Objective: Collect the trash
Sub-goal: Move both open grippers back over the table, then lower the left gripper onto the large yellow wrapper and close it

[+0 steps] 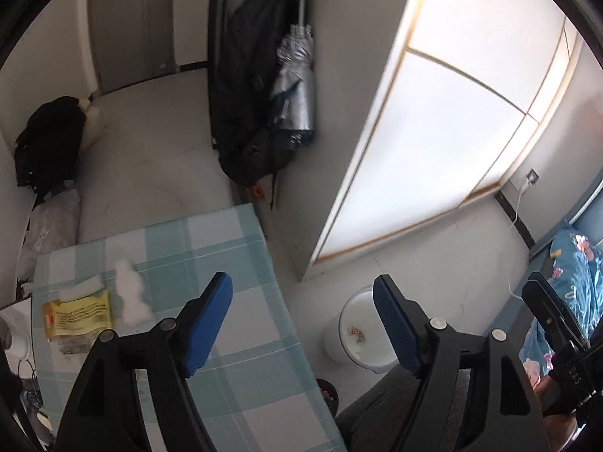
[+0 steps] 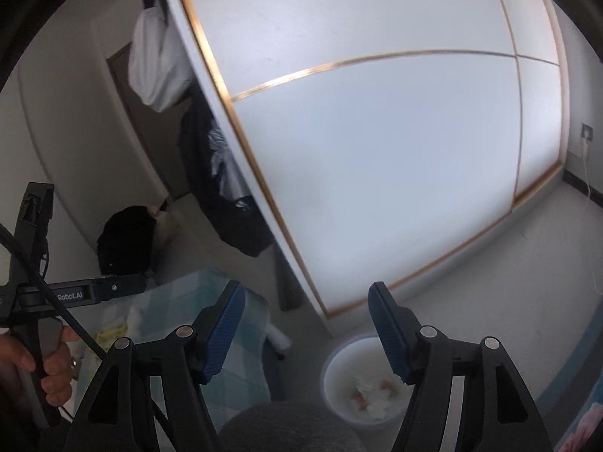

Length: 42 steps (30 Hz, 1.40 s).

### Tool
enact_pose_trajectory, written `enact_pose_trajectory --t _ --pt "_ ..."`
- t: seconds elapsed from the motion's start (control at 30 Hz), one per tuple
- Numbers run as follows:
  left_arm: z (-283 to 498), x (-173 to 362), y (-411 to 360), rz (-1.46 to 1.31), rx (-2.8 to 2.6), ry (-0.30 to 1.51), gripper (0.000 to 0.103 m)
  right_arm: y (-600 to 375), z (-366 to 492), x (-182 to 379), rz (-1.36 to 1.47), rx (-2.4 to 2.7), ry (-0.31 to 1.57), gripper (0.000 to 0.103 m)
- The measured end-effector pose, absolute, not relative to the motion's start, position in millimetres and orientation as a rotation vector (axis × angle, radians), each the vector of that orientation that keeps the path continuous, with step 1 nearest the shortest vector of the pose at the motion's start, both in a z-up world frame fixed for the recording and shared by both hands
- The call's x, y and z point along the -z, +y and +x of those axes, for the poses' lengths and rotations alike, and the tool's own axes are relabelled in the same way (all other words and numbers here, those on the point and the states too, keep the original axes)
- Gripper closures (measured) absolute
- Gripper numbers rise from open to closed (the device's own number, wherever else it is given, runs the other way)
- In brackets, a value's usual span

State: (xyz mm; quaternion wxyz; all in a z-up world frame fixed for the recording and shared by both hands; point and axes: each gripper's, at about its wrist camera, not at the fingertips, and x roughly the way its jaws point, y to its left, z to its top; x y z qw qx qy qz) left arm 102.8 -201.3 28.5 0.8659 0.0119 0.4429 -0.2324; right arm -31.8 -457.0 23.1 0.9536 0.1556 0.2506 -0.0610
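Observation:
A white round trash bin (image 1: 356,333) stands on the floor right of the checked table (image 1: 241,339); crumpled paper and wrappers lie inside the bin (image 2: 363,388). On the table lie a white crumpled tissue (image 1: 132,293), a white pad (image 1: 81,288) and a yellow printed packet (image 1: 77,316). My left gripper (image 1: 301,320) hangs open high above the table's right edge, with nothing between its blue pads. My right gripper (image 2: 307,326) is open too and holds nothing, raised over the floor with the bin below its right finger (image 2: 388,333).
A white wardrobe (image 2: 377,150) with gold trim fills the right of the room. Black bags and a silver umbrella (image 1: 294,90) hang beside it. A black backpack (image 1: 49,143) leans at the left wall. A floral bed cover (image 1: 573,263) lies at the far right.

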Motion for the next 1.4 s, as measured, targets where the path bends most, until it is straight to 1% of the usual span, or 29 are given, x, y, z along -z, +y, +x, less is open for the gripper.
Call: enact_pose_trajectory --t 0.07,0.13,0.3,0.5,0.6,0.67,0.73,0.93,1.07,1.4 --pt "99.8 -37.0 -181.0 -0.019 0.474 0.902 0.023 -431.3 -32.9 -37.4 0.280 0.078 0.472 0.028" --pt "96.2 -42.2 -156.3 -0.068 0.455 0.874 0.022 -406.6 -32.3 -46.5 0.264 0.029 0.452 0.023" --pt "79.0 -47.7 -107.9 -0.098 0.383 0.799 0.021 -356.0 -30.0 -52.7 0.219 -0.063 0.438 0.021" --pt "64.8 -45.8 -47.9 -0.195 0.301 0.728 0.011 -307.1 -25.8 -46.4 0.179 -0.159 0.446 0.015" --pt "62.7 -35.9 -22.5 -0.211 0.258 0.723 0.010 -284.3 -24.9 -41.5 0.165 -0.194 0.450 0.013" --pt "61.9 -28.5 -12.3 -0.203 0.234 0.725 0.010 -268.9 -21.1 -34.6 0.157 -0.205 0.458 0.007" --pt "60.5 -21.2 -1.6 -0.191 0.200 0.722 0.010 -255.9 -16.3 -27.7 0.160 -0.222 0.476 0.005" --pt "56.2 4.0 32.7 -0.186 0.163 0.755 0.010 -220.0 1.6 -2.3 0.163 -0.291 0.536 0.005" --pt "56.4 25.6 44.3 -0.194 0.192 0.813 0.010 -201.8 5.1 10.3 0.153 -0.310 0.564 0.005" --pt "62.8 92.0 49.6 -0.205 0.305 1.038 0.010 -190.5 8.3 31.5 0.147 -0.318 0.614 0.005"
